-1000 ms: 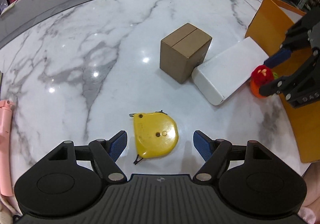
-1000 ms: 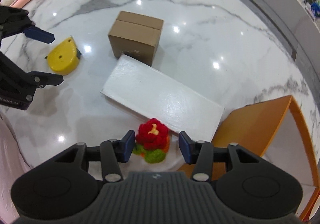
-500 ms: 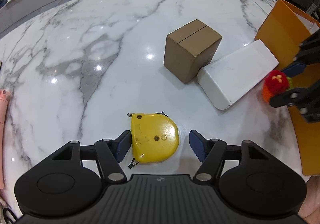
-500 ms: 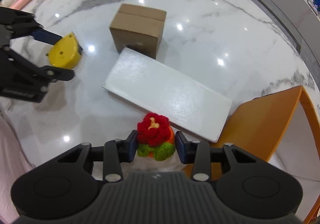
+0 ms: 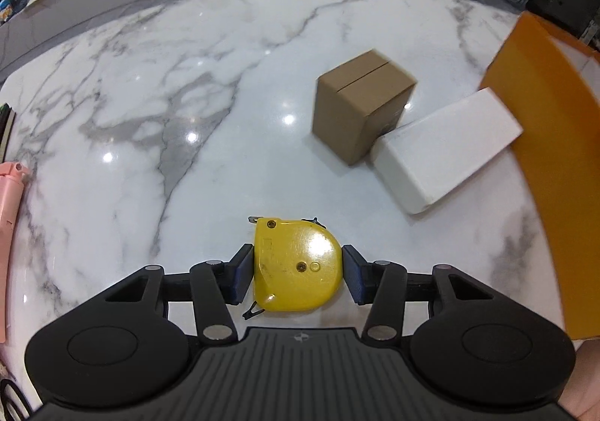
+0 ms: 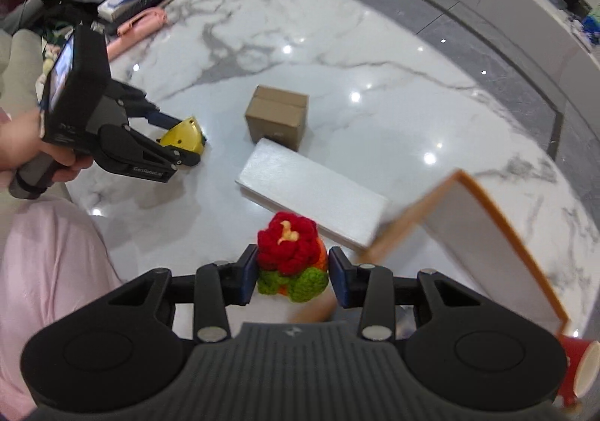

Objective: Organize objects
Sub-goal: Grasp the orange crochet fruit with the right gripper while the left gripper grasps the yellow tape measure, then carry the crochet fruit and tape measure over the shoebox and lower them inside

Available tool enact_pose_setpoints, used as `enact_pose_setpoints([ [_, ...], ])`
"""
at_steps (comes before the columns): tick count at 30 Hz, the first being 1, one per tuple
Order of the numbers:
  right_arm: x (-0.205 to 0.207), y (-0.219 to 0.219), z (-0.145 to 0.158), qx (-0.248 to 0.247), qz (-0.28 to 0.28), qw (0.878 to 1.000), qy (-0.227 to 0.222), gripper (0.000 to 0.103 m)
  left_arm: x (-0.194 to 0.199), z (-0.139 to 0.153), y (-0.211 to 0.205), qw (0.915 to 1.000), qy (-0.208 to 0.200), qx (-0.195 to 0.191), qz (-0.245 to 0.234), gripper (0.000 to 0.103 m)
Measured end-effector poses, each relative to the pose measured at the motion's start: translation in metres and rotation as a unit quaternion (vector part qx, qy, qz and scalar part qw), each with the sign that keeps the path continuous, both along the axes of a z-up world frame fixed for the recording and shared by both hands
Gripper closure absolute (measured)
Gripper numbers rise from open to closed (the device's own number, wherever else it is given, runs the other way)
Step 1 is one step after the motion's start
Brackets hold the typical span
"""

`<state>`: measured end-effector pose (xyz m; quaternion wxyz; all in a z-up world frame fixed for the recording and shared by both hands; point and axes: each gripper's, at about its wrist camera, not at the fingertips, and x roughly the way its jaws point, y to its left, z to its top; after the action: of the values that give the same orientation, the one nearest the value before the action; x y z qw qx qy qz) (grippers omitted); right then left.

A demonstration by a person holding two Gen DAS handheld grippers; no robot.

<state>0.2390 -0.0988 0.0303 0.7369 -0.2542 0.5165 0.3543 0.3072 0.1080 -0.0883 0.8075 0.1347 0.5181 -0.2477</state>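
My left gripper (image 5: 296, 272) is shut on a yellow tape measure (image 5: 296, 265) low over the marble table; both blue pads touch its sides. It also shows in the right wrist view (image 6: 183, 137), held by the left gripper (image 6: 176, 143). My right gripper (image 6: 292, 272) is shut on a crocheted red flower with green leaves (image 6: 290, 257) and holds it up above the table, beside the orange box (image 6: 487, 241).
A brown cardboard box (image 5: 362, 109) and a white flat box (image 5: 446, 147) lie mid-table, touching. The open orange box (image 5: 555, 158) stands at the right. A pink object (image 5: 9, 196) lies at the left edge. A red paper cup (image 6: 579, 372) is at lower right.
The left gripper closed on the tape measure. The right gripper closed on the crocheted flower and lifted it well above the table.
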Motion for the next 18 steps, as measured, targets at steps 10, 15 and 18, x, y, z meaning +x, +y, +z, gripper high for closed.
enact_pose_setpoints([
  [10, -0.007, -0.081, 0.028, -0.042, -0.038, 0.997, -0.051, 0.061, -0.056, 0.094, -0.053, 0.9915, -0.063, -0.058, -0.098, 0.046],
  [15, -0.01, -0.114, 0.015, -0.066, -0.039, 0.996, -0.054, 0.061, -0.081, 0.125, -0.11, 0.9786, -0.077, -0.09, -0.169, 0.046],
  [18, -0.012, -0.13, 0.006, -0.071, -0.037, 0.995, -0.053, 0.061, -0.093, 0.132, -0.149, 0.9698, -0.089, -0.087, -0.21, 0.046],
])
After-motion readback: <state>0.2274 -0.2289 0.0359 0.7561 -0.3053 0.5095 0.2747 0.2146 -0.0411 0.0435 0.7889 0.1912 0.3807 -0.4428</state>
